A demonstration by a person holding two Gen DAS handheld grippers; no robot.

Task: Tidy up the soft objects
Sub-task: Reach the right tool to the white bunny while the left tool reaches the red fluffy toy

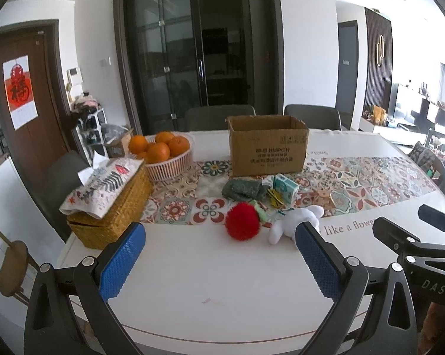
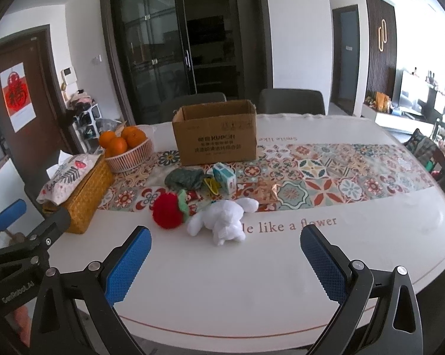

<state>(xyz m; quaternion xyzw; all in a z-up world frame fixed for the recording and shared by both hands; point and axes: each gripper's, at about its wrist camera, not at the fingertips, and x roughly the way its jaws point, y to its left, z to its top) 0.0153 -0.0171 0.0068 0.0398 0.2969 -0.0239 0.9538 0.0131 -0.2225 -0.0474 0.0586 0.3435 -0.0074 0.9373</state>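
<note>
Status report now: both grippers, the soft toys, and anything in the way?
Left gripper open, empty. Right gripper open, empty. White plush and red plush on table, untouched; box open behind. Path clear.

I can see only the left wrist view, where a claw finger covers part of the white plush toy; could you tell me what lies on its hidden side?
Observer: Nothing. Its right side lies on bare table; the white plush toy has only the red plush toy close by, on its left.
Operator: Thank you. Is the right claw ready?
Observer: Yes, the right claw is wide open and empty, just short of the white toy.
</note>
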